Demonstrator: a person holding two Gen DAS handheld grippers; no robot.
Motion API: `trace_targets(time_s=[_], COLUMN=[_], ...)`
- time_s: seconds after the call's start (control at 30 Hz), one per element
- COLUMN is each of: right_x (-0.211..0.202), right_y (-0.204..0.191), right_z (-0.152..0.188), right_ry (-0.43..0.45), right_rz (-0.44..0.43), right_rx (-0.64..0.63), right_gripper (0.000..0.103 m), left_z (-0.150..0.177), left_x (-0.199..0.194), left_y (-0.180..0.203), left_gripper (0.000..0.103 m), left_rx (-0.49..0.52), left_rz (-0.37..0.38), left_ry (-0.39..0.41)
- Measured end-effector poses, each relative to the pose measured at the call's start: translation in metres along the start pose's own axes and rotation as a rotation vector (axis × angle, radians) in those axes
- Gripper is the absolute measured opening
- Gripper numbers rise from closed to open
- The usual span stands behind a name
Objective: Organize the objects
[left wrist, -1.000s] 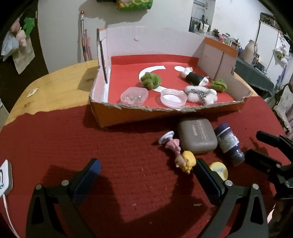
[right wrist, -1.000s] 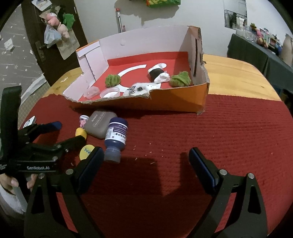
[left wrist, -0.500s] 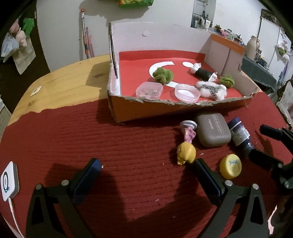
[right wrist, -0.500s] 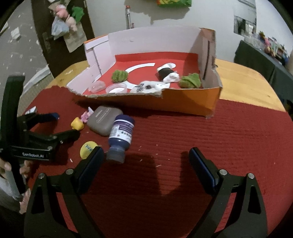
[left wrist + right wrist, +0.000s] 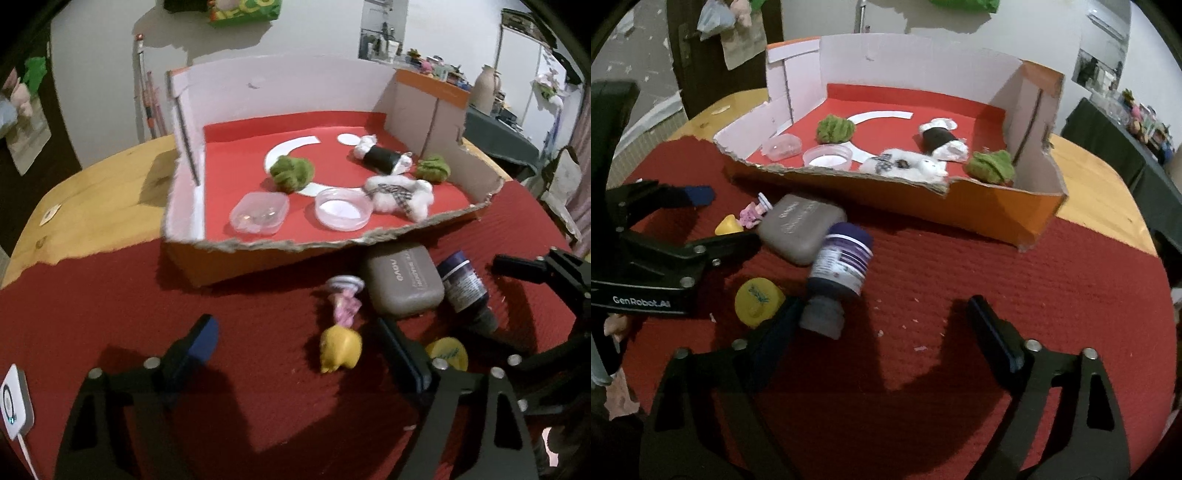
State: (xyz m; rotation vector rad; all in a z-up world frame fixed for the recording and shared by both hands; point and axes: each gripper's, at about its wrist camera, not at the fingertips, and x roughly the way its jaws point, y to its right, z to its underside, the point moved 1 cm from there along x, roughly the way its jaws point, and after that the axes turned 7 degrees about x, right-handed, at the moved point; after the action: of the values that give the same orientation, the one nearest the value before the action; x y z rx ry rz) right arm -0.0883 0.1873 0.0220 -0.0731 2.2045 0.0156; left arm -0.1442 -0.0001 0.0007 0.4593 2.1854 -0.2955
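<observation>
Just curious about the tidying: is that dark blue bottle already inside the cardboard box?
No, the bottle lies on its side on the red cloth outside the box, beside a grey case.

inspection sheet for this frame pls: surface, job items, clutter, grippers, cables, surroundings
Surface: wooden table partly covered by a red mat.
Job's things: cardboard box with torn front rim holds two green tufts, two clear containers, a white fluffy toy and a black-and-white roll. On the mat before it: grey case, dark bottle on its side, yellow cap, pink-and-yellow figure.
Clutter: small white specks on the mat.
Grippers: left gripper closing, nothing pressed between its jaws; right gripper closing, empty, its left finger beside the bottle's neck.
Cables: white device with a cord at the mat's edge.
Surroundings: white wall, dark door, crowded side table.
</observation>
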Motion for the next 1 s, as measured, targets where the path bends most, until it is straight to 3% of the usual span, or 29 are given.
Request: trace_targets(time_s=[0.3, 0.43, 0.5, 0.6, 0.63, 0.67, 1.0], right_x=[0.004, 0.003, 0.003, 0.002, 0.001, 0.001, -0.028], right_y=[-0.011, -0.012, -0.012, -0.013, -0.012, -0.011, 0.002], right_z=[-0.008, -0.007, -0.006, -0.005, -0.004, -0.002, -0.005], right_ry=[0.008, 0.016, 0.019, 0.028, 0.032, 0.037, 0.076], right_rz=[-0.04, -0.053, -0.06, -0.074, -0.081, -0.087, -0.197], right_rx=[-0.005, 0.007, 0.01, 0.01, 0.014, 0.017, 0.106], right_gripper=[0.053, 0.044, 0.04, 0.033, 0.032, 0.032, 0.027], left_z=[-0.001, 0.0, 0.0, 0.0, 0.0, 0.001, 0.006], left_x=[0.0, -0.002, -0.003, -0.004, -0.004, -0.004, -0.03], left_y=[0.01, 0.011, 0.011, 0.011, 0.012, 0.012, 0.012], left_gripper=[0.073, 0.057, 0.054, 0.037, 0.023, 0.02, 0.02], left_rx=[0.042, 0.035, 0.026, 0.025, 0.025, 0.022, -0.029], left_rz=[0.042, 0.052, 0.061, 0.064, 0.071, 0.08, 0.12], left_ry=[0.032, 0.045, 0.049, 0.054, 0.055, 0.057, 0.099])
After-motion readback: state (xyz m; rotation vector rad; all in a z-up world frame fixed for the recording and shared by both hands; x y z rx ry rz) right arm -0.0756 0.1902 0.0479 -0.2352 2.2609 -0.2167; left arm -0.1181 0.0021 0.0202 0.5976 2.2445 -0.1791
